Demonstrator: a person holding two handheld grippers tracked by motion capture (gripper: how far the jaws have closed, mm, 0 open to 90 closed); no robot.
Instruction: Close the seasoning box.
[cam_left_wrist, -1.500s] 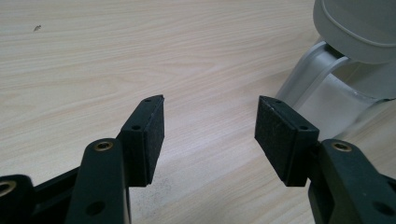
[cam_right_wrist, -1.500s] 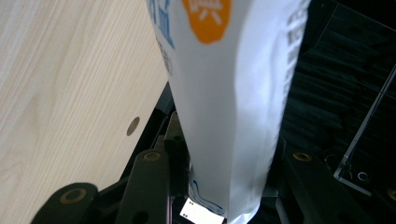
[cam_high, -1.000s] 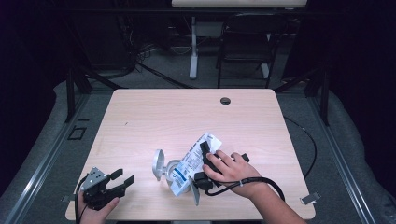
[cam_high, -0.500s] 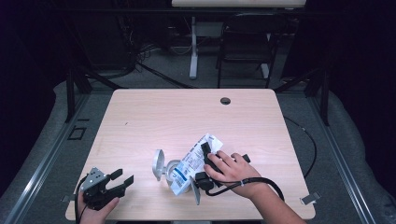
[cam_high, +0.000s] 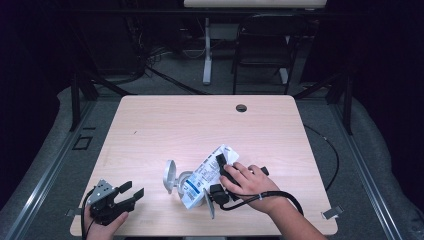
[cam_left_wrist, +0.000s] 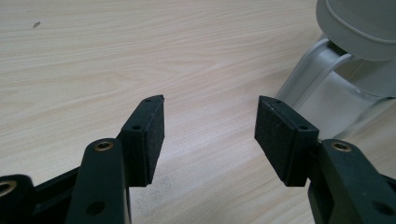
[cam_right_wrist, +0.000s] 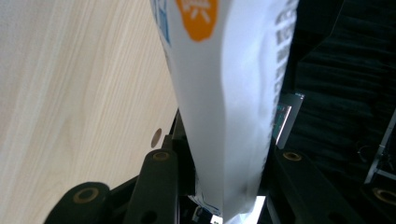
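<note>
A white pouch (cam_high: 206, 172) with blue print lies tilted over a grey container (cam_high: 184, 179) whose round lid (cam_high: 170, 176) stands open. My right gripper (cam_high: 214, 177) reaches in from the right, its jaws on either side of the pouch. In the right gripper view the pouch (cam_right_wrist: 224, 93) sits pinched between the two black jaws of my right gripper (cam_right_wrist: 224, 182), which have just been closing on it. My left gripper (cam_high: 134, 192) rests at the table's front left corner, open with nothing in it. In the left gripper view its pads (cam_left_wrist: 149, 135) stand apart over bare wood, the grey container (cam_left_wrist: 345, 70) ahead to the right.
The wooden table (cam_high: 200, 125) has a round cable hole (cam_high: 241, 107) near its far edge. A black cable (cam_high: 332, 155) loops off the right side. A chair (cam_high: 262, 55) and a table leg (cam_high: 207, 55) stand beyond the far edge.
</note>
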